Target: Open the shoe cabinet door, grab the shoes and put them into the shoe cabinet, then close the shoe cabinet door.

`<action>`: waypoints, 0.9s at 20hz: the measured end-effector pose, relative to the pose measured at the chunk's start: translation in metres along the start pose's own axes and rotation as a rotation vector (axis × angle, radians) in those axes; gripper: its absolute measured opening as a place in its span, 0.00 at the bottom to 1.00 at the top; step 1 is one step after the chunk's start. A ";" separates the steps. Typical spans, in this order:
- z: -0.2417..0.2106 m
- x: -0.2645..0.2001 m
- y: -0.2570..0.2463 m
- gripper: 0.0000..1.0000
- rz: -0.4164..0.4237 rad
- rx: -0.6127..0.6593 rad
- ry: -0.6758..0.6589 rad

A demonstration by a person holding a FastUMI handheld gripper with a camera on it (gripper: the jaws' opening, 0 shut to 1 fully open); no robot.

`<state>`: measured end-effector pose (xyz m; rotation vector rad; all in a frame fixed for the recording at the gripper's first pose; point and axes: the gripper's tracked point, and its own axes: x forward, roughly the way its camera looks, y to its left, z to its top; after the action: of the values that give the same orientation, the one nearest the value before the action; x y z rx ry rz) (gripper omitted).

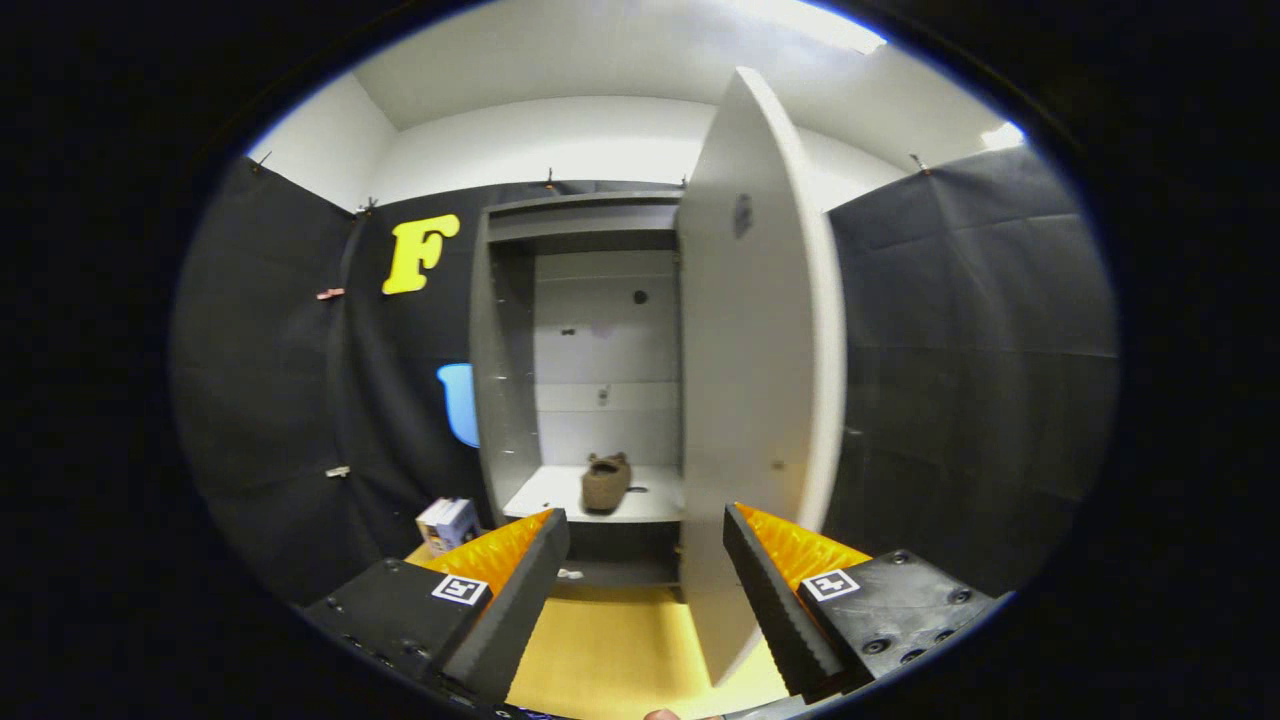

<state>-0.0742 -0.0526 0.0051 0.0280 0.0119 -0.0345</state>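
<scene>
- Landmark: shoe cabinet (520,400), grey, standing against the black booth wall, interior exposed.
- Left of the cabinet, low against the wall: a small white box (448,522) on the yellow floor (620,650).
- Cabinet's left side panel runs vertical with a row of small holes; the back panel is pale and carries a few dark holes.
- Shoe (606,482), brown, sits on the cabinet's white shelf (545,495), toward the middle of the opening, well back from the shelf's front edge. Open shelf surface on both sides of it.
- Below the shelf: a darker lower compartment, with a small white scrap on its floor near the left finger's tip.
- Cabinet door (755,400), grey, swung wide open at the cabinet's right side, its edge facing the camera; the lower corner reaches down between the fingers, close to the right one.
- Gripper (646,530): fingers spread wide, holding nothing. Shoe lies beyond them, just past the left finger's tip line, well apart.
- Gripper is level, aimed straight at the cabinet opening.
- A fingertip of the person's hand (662,714) shows beneath the gripper.
</scene>
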 end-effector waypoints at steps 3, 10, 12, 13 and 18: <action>0.004 -0.012 -0.045 0.98 -0.091 0.016 -0.017; 0.007 0.004 -0.141 0.98 -0.239 0.009 -0.014; 0.000 0.020 -0.151 0.99 -0.231 0.025 0.011; -0.004 0.028 -0.153 0.98 -0.218 0.038 0.025; -0.020 0.049 -0.149 0.98 -0.173 0.106 0.082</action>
<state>-0.0308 -0.2021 -0.0192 0.1345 0.0947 -0.2075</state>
